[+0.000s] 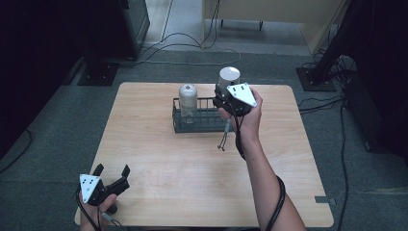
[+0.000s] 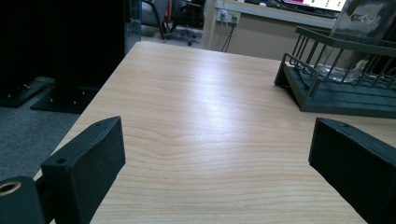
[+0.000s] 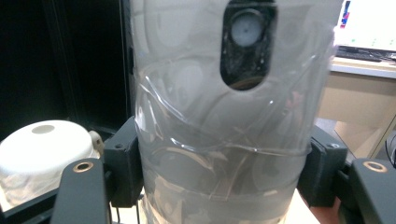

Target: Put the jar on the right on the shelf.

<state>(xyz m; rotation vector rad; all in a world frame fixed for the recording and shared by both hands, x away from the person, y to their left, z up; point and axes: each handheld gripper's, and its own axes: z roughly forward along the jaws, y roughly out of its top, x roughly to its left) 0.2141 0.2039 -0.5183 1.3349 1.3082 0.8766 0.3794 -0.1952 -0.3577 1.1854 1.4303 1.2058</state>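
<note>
A clear plastic jar (image 1: 229,77) is held upside down, its white end up, just above the right end of a dark wire rack (image 1: 202,126). My right gripper (image 1: 225,96) is shut on it. In the right gripper view both pads press the sides of the jar (image 3: 224,93) at the right gripper (image 3: 224,163). A second clear jar (image 1: 187,98) stands upside down in the left part of the rack and appears as the jar (image 3: 44,135) at the lower left. My left gripper (image 1: 113,171) rests near the table's front left corner, open with nothing between its fingers (image 2: 88,163).
The wooden table (image 1: 192,183) has bare surface in front of the rack. In the left gripper view the rack (image 2: 336,88) stands at the right with the jar (image 2: 359,18) in it. Cables and dark stands lie on the floor beyond the table.
</note>
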